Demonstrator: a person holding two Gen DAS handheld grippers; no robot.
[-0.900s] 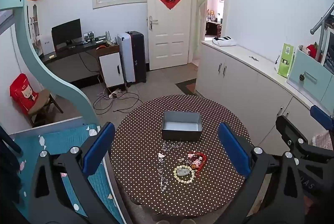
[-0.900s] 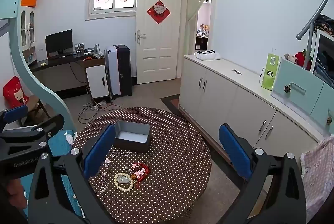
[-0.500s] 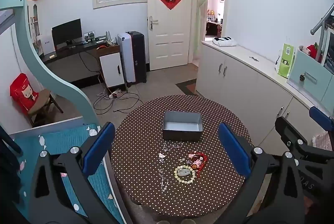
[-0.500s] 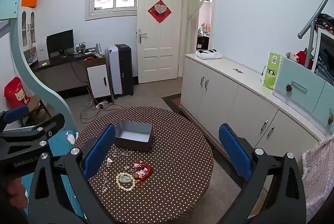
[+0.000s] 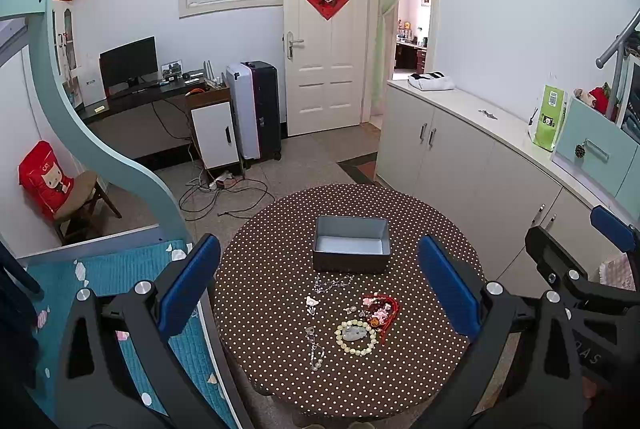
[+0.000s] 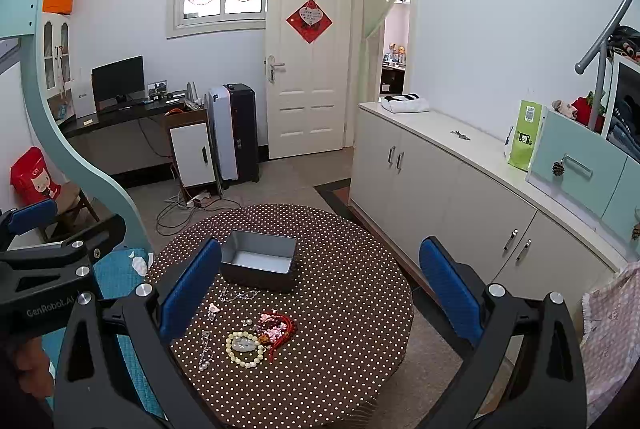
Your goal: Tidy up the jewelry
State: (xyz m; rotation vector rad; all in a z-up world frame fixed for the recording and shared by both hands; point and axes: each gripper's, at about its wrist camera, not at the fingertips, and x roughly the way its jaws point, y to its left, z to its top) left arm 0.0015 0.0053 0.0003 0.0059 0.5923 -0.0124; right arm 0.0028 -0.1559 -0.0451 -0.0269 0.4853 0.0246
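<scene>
An open grey box stands on a round brown polka-dot table. In front of it lie a cream bead bracelet, a red cord piece and silver chains. My left gripper is open and empty, high above the table. My right gripper is open and empty, also high, to the right of the left one.
A teal bed frame and blue bedding stand left of the table. White cabinets run along the right. A desk, suitcase and floor cables lie beyond the table. The other gripper shows at each view's edge.
Both views have shifted slightly; the table and jewelry sit a little higher in frame. Both grippers stay open and nothing on the table has moved.
</scene>
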